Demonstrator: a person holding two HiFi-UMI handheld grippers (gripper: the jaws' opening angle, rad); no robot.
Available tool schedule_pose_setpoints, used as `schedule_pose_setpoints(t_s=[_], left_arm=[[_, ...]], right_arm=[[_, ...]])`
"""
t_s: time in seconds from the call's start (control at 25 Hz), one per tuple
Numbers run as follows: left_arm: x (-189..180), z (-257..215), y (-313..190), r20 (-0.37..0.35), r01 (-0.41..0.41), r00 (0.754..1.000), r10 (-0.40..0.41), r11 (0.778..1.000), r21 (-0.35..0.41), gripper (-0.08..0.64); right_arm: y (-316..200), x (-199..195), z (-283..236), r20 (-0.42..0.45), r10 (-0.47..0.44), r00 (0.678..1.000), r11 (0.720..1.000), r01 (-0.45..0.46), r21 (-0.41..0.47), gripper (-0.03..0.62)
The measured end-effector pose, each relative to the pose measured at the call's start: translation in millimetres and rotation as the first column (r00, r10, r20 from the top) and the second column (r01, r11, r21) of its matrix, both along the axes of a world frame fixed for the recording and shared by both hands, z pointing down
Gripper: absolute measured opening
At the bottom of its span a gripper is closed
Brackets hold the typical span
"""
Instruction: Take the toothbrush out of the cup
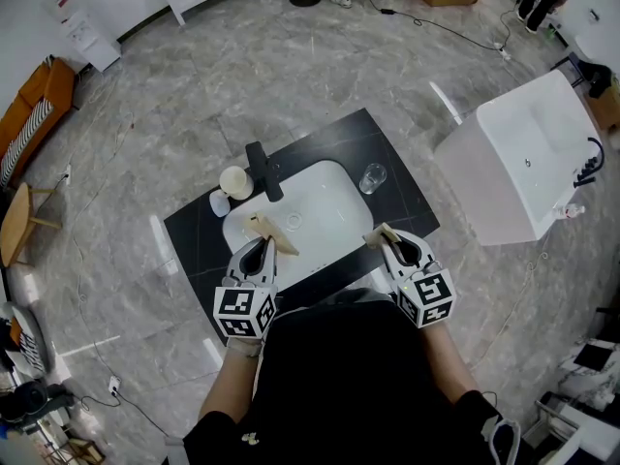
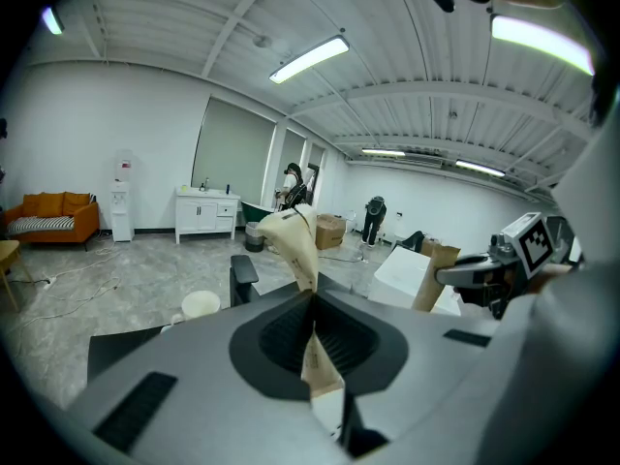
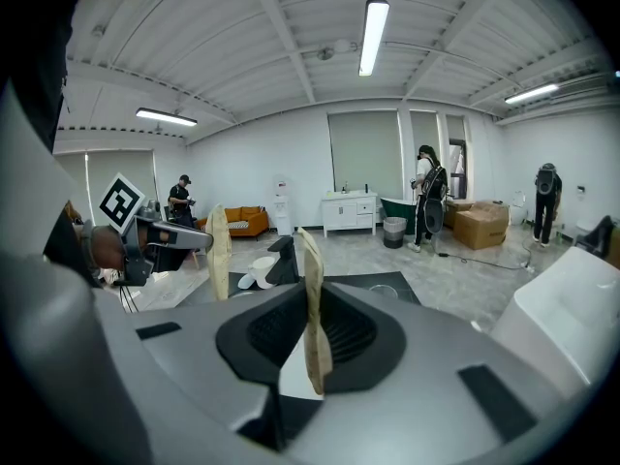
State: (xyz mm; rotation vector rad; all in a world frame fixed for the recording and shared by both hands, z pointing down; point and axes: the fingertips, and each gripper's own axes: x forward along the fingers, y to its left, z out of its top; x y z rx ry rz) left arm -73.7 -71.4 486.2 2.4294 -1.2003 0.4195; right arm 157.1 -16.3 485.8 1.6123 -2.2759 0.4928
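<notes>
Countertop [image 1: 392,158]: dark stone, polished. Basin [image 1: 325,201]: white ceramic, glossy. Tap [image 1: 263,170]: matt black. Tumbler [image 1: 373,177], centre right: clear glass.

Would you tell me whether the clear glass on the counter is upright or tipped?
Upright: the glass stands on its base, round rim up, beside the basin.

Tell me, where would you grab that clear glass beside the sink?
Around its side wall, below the rim, coming from the near right. The clear glass stands upright and alone on the black counter, so fingers could straddle it. The right gripper, nearest, is shut on a tan scrap it would probably drop first.
</notes>
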Motion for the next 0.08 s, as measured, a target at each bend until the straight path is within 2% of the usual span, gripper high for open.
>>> schedule_pose_setpoints(t_s=[0.08], left_arm=[[0.7,1.0,0.2,0.0,0.002,1.0,-0.002,1.0,-0.002,0.023]], right_arm=[[-0.8,1.3,-0.9,0.0,0.006,1.0,1.0,-0.006,-0.008,0.058]])
